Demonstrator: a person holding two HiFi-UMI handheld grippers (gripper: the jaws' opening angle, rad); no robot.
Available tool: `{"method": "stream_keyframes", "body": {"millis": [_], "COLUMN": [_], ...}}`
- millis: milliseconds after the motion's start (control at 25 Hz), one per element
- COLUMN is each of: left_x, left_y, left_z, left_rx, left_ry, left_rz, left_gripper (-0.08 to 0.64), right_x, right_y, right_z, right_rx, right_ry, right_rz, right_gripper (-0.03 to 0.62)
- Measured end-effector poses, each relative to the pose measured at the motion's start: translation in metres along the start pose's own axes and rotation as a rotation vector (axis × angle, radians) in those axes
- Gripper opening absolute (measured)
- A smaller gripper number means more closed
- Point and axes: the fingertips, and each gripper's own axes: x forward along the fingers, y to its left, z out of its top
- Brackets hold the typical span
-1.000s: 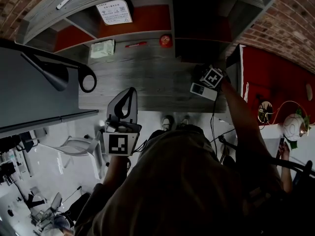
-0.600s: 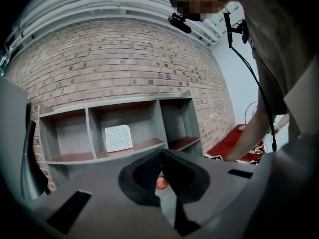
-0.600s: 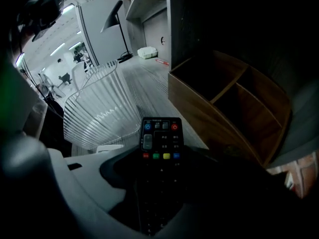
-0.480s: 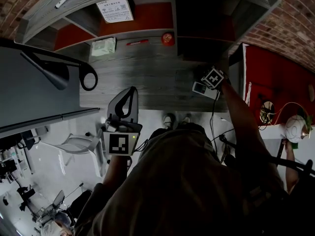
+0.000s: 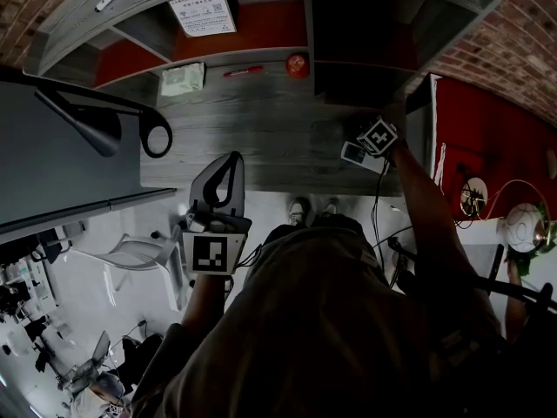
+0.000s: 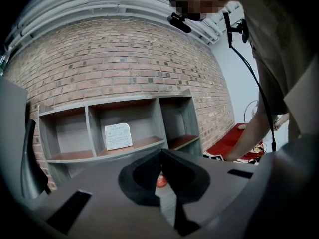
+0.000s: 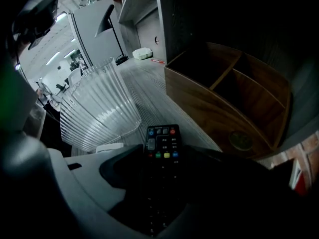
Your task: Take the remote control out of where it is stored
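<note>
A black remote control (image 7: 162,142) with coloured buttons lies lengthwise between the jaws of my right gripper (image 7: 163,158), which is shut on it. Its button end sticks out past the fingertips, above the grey desk (image 5: 261,138). In the head view the right gripper (image 5: 376,138) hangs over the desk's right end, pointing steeply down in front of a dark shelf compartment (image 5: 357,59); the remote is hidden there. My left gripper (image 5: 228,165) is held level at the desk's near edge. Its fingertips meet with nothing between them, as the left gripper view (image 6: 160,152) shows.
A wooden divided organiser (image 7: 239,103) sits in the dark compartment right of the remote. A clear ribbed container (image 7: 97,108) stands on the desk to its left. Farther off are a black desk lamp (image 5: 104,124), a tissue pack (image 5: 181,80), a red pen (image 5: 241,72) and a red round object (image 5: 298,64).
The right gripper has rolled slightly with the remote in it and barely shifted. The left gripper has stayed where it was.
</note>
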Motion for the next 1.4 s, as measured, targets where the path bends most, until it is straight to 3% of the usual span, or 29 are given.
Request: {"method": "stream_keyframes", "body": {"millis": [160,280,480,760,1160,1400], "left_x": [-0.001,-0.001,0.005,0.018,0.034,0.041], "left_y": [0.0,-0.001,-0.006,-0.022,-0.046,-0.065], "left_z": [0.0,0.0,0.004,0.017,0.031,0.039], "left_rx": [-0.002,0.002,-0.009,0.005,0.017,0.021], "left_ry": [0.001,-0.004,-0.036,-0.085,-0.13,-0.155], "left_rz": [-0.004,-0.017,-0.046,-0.117,-0.192,-0.24], "left_gripper": [0.011,0.011,0.011,0.011,0.011,0.011], "right_x": [-0.005,-0.016,-0.063,-0.163,-0.301,-0.357], "right_y": [-0.001,-0.005,-0.009,0.003,0.038,0.062], "right_z": [0.003,0.015,0.047,0.08,0.091,0.077], "right_rx": [0.002,0.063,0.167,0.175,0.166,0.17], "right_ry": [-0.004,-0.07,-0.269,-0.587,-0.909,-1.046], "right_rz": [-0.027,-0.045,-0.101,-0.213,-0.375,-0.445], "right_gripper": [0.249,0.249,0.249,0.247,0.055,0.014]}}
